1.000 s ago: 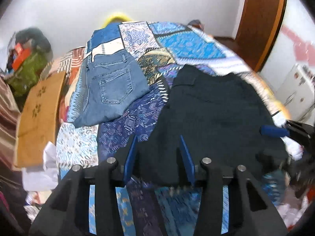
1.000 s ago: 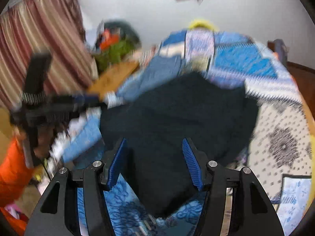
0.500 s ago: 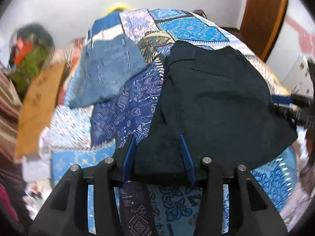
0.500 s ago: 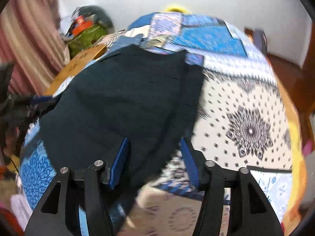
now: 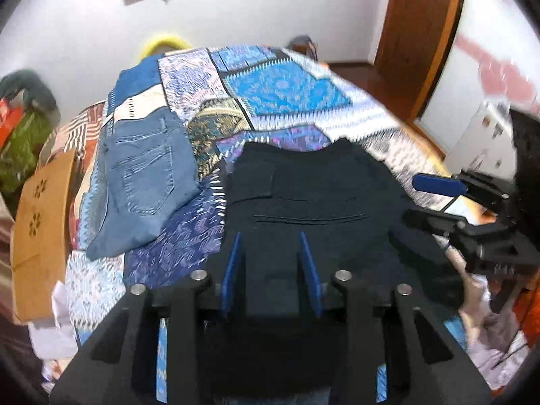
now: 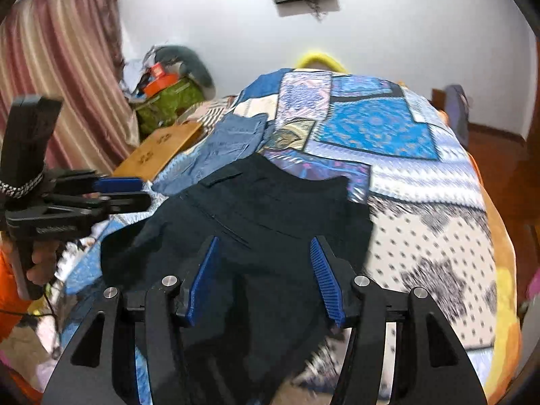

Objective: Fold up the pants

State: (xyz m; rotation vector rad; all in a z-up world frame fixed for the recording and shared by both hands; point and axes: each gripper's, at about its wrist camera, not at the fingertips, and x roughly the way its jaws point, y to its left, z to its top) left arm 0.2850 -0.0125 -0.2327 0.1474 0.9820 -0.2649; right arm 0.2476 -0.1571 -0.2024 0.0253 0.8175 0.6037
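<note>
1. A bed covered by a blue patchwork quilt [image 5: 283, 87] is seen against a white wall, with striped pink curtains [image 6: 57, 67] at one side and a wooden door [image 5: 422, 33] at the other.
2. A pair of folded light-blue denim jeans [image 5: 145, 182] is laid on the quilt, just beside the dark navy cloth pants [image 5: 310, 195], which are spread flat near the bed's near edge with a welt pocket facing up.
3. The left tool [image 5: 271, 270] is held low over the near hem of the pants, its blue pads parted, with dark cloth seen between and beneath them; whether the cloth is pinched cannot be told.
4. The right tool [image 6: 265, 276] is likewise held with its pads set wide apart above the near part of the pants, gripping nothing that can be made out.
5. A fold is judged to be in preparation. It would be done best if both near corners were taken at equal height, the cloth kept taut between the tools, and the edge carried evenly toward the waistband so that the seams are aligned.
</note>
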